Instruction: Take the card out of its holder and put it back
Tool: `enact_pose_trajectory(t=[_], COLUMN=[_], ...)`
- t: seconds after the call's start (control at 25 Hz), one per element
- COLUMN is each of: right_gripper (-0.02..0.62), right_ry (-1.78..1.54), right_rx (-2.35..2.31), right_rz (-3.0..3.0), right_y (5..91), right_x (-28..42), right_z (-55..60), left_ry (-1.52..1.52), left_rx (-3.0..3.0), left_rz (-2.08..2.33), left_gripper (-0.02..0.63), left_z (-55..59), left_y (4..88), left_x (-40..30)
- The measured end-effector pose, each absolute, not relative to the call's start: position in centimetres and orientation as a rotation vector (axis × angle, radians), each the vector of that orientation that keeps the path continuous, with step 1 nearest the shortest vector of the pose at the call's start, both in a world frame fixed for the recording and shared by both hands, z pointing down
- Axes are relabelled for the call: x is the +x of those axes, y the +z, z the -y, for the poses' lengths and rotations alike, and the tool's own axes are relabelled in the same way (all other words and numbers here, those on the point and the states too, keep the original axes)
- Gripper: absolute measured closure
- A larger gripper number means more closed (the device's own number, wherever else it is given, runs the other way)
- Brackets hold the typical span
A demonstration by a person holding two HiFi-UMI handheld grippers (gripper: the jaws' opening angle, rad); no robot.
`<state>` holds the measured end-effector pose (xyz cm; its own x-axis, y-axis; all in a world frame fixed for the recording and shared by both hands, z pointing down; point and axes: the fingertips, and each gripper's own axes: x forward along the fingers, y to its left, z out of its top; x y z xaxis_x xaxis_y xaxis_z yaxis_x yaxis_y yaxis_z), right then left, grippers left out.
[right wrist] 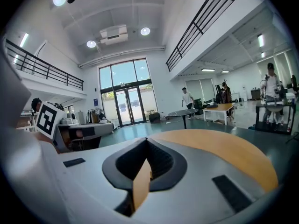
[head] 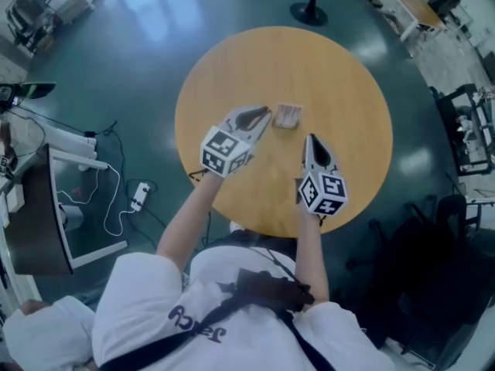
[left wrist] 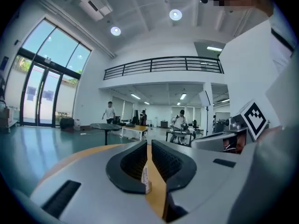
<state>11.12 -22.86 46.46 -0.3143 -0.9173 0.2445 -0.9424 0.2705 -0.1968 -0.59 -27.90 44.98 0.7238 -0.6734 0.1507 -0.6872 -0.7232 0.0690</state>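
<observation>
The card holder (head: 287, 115), a small tan and white rectangle, lies flat on the round wooden table (head: 340, 76) near its middle. My left gripper (head: 265, 114) hovers just left of it, tips pointing at it, jaws drawn together to a thin slit. In the left gripper view (left wrist: 147, 146) that slit shows table wood and a small white printed piece (left wrist: 145, 178), which looks like the holder lying beyond the pads. My right gripper (head: 310, 139) hangs to the holder's near right, apart from it. In the right gripper view (right wrist: 146, 143) its jaws meet at the tips with only wood showing behind.
A black pedestal base (head: 309, 10) stands on the green floor beyond the table. A desk (head: 46, 207) with cables and a power strip (head: 139, 196) is at the left. Dark chairs (head: 464, 130) stand at the right. People stand far off in the hall.
</observation>
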Motion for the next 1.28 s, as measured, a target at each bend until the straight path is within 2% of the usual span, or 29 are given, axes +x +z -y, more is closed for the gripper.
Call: enact_pose_trajectory(t=[0.2, 0.6, 1.28], right_gripper=[0.572, 0.574, 0.574], right_ry=[0.388, 0.288, 0.195], right_rx=[1.799, 1.855, 1.904], right_rz=[2.474, 2.418, 2.413], right_y=[44.0, 42.1, 40.3], right_x=[10.1, 10.3, 10.3], right_z=[22.7, 22.1, 21.0], left_ry=[0.133, 0.039, 0.008], left_rx=[2.747, 2.677, 2.731], left_rz=[1.280, 1.429, 1.422], left_gripper=[0.594, 0.594, 0.594], left_z=[26.4, 24.7, 22.8], left_y=[43.0, 41.4, 40.2], left_x=[-0.6, -0.1, 1.2])
